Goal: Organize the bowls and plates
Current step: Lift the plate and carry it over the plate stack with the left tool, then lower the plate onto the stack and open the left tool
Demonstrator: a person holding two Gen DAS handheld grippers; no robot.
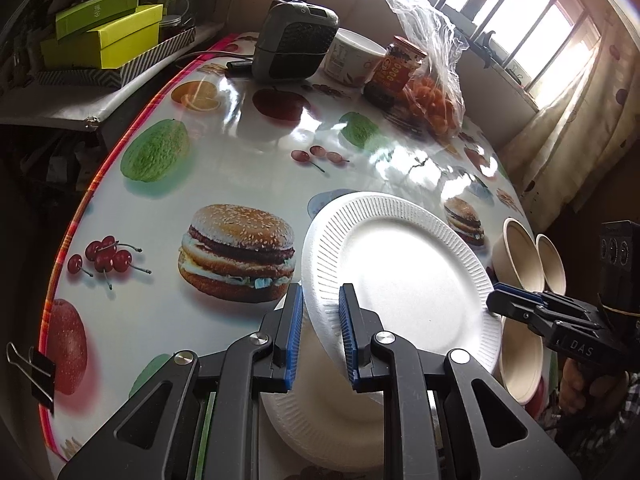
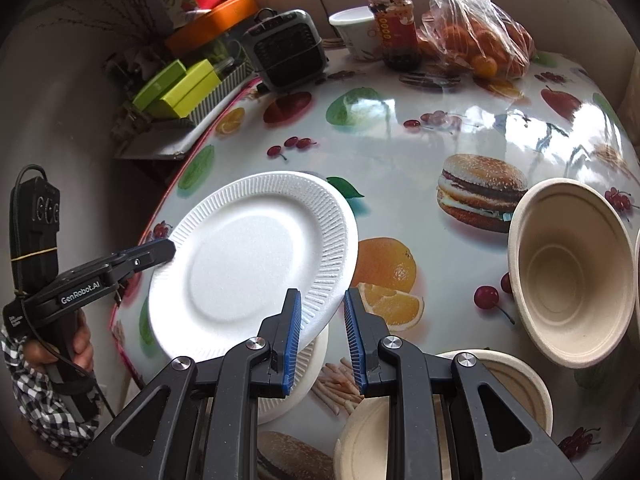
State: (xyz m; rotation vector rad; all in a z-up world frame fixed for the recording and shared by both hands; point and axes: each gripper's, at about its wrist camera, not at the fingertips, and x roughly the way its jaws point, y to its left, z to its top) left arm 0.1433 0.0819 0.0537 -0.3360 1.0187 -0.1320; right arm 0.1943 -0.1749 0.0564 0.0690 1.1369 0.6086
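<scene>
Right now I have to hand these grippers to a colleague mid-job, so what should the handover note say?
Left gripper: shut on the rim of a white plate, which is held tilted above the table.
Right gripper: shut on another part of the same rim.
Done: a stack of white plates lies just under the held one.
Beige bowls sit on the right and look ungathered.
Left: probably set this plate on the stack, then gather the bowls.

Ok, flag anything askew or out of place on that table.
One beige bowl lies tipped on its side, mouth facing the right wrist camera, instead of upright. The white plate is tilted in the air above the plate stack, each gripper at an edge.
</scene>
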